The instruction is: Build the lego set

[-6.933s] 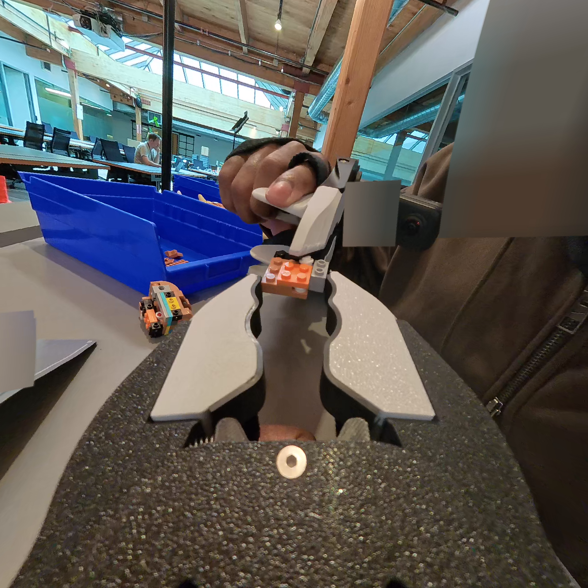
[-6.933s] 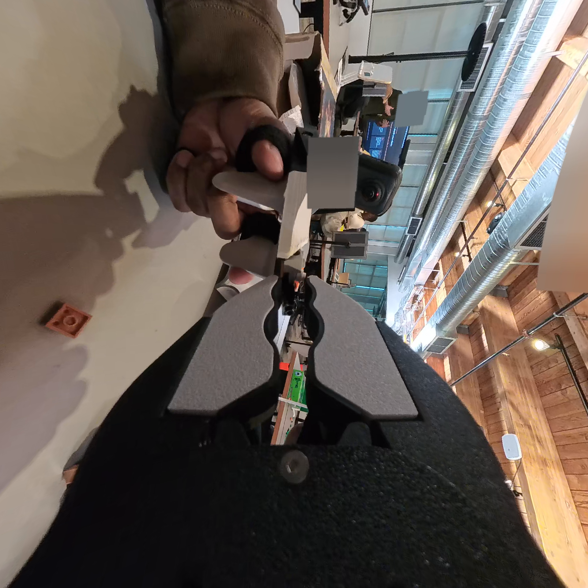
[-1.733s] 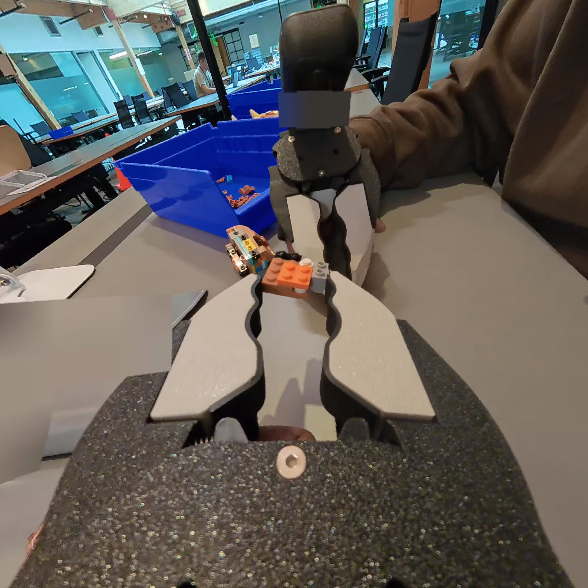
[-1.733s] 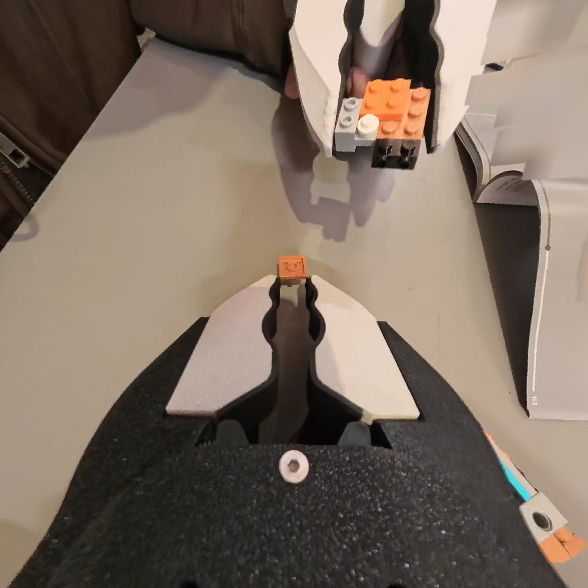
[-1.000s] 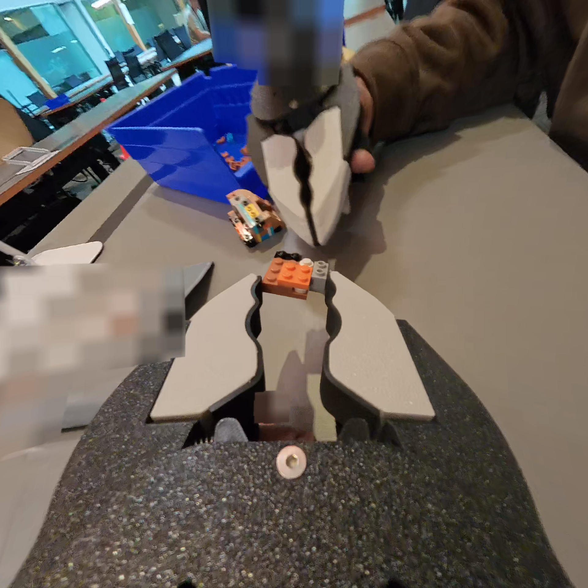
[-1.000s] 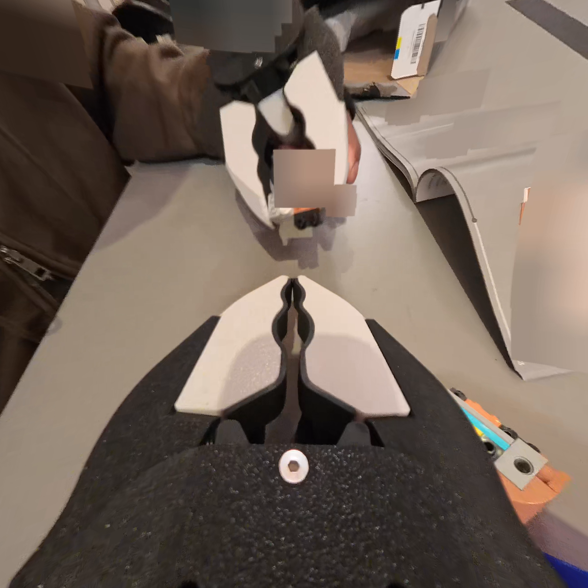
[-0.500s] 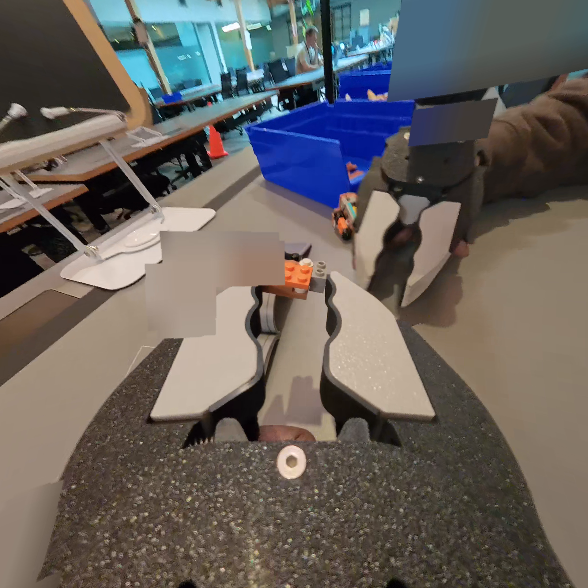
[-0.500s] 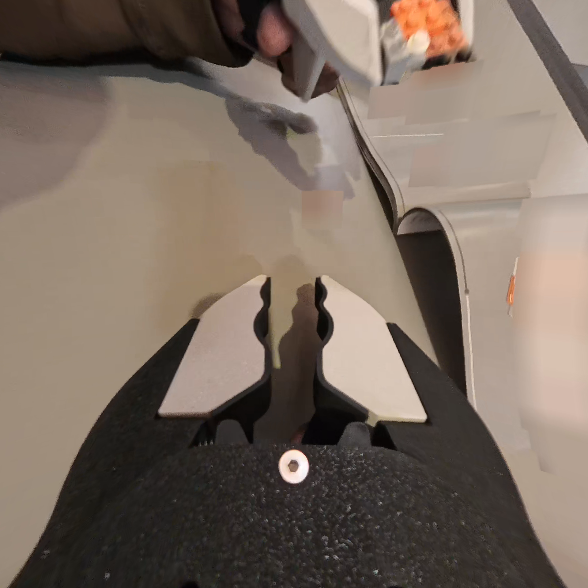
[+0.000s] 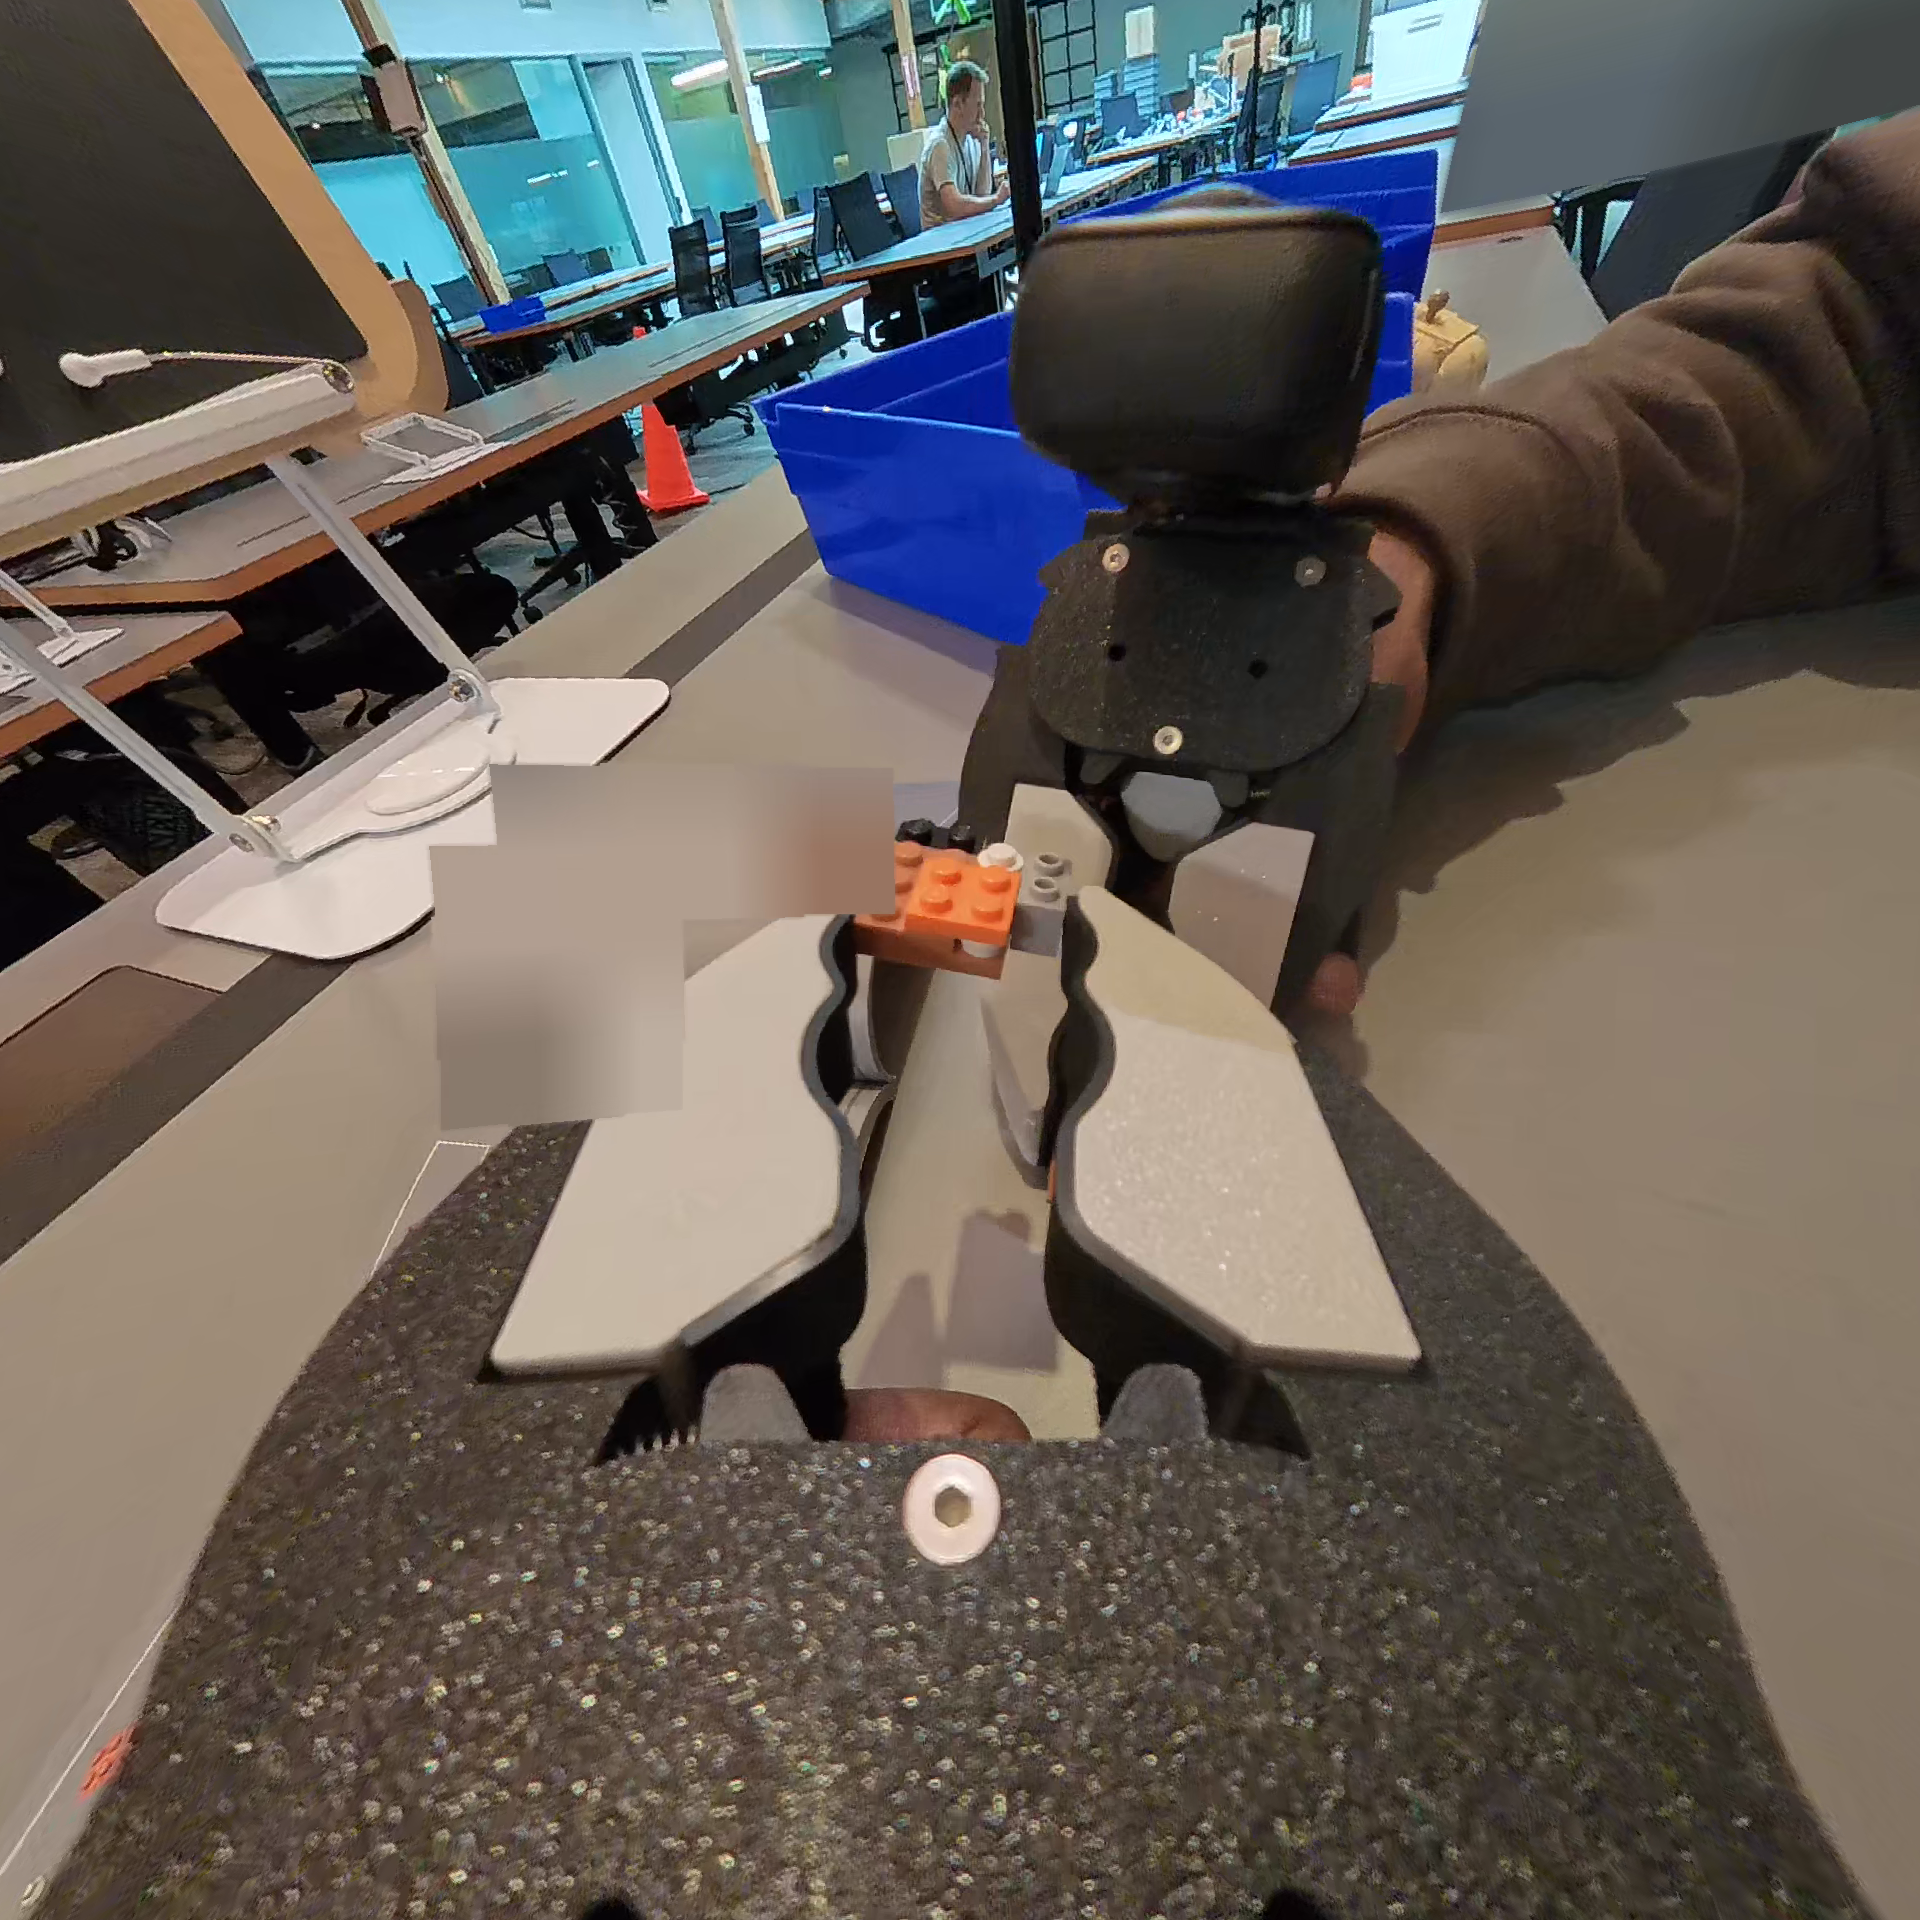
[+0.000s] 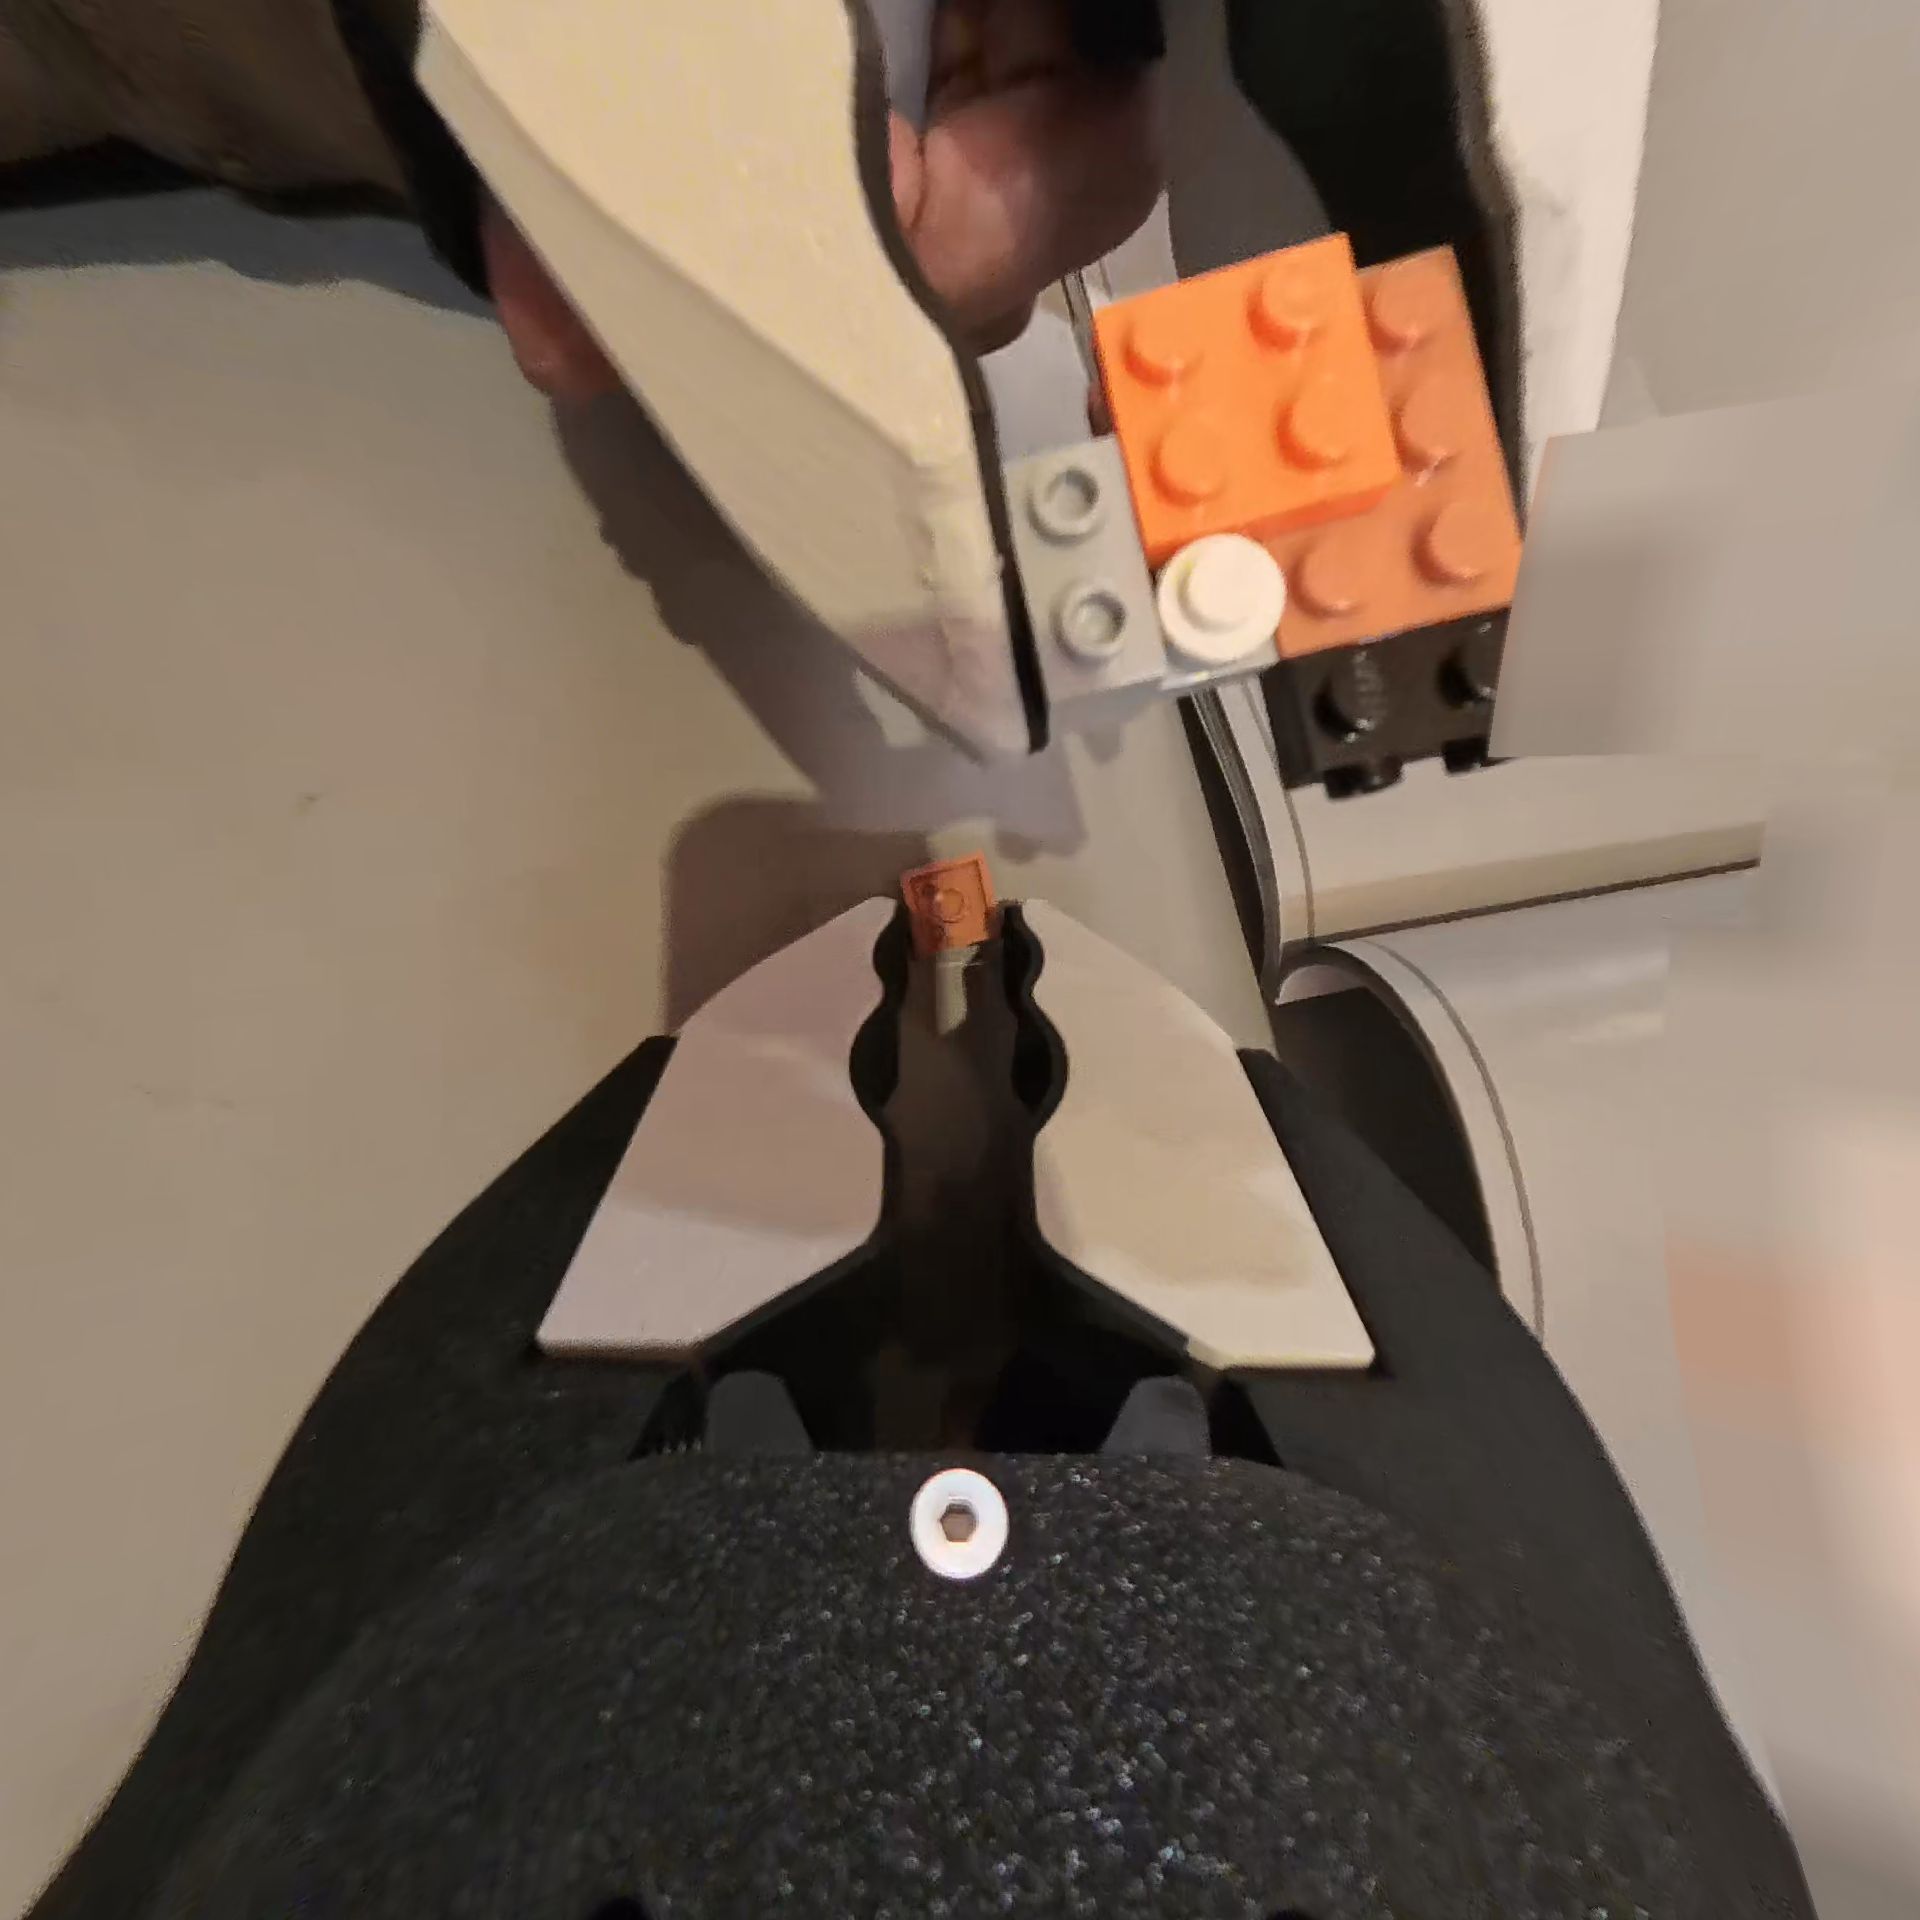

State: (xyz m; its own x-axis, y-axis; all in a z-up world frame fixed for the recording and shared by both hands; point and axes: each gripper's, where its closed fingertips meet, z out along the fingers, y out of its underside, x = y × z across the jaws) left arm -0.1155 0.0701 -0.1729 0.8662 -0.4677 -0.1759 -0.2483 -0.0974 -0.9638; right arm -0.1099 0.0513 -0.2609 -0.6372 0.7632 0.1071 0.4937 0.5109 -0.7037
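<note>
Lego pieces being held above the worktop

An orange, grey, white and black brick assembly (image 9: 961, 906) is sitting level; a small orange plate (image 10: 948, 905) is standing on edge near it.

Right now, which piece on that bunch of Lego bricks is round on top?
The white round stud piece. It sits between the grey brick and the orange plates, which are square-edged, on the assembly the left gripper holds.

Rows of desks (image 9: 665, 353) and black office chairs (image 9: 717, 255) are seen before glass partitions (image 9: 499, 197); timber posts (image 9: 743, 114) are noted.
</note>
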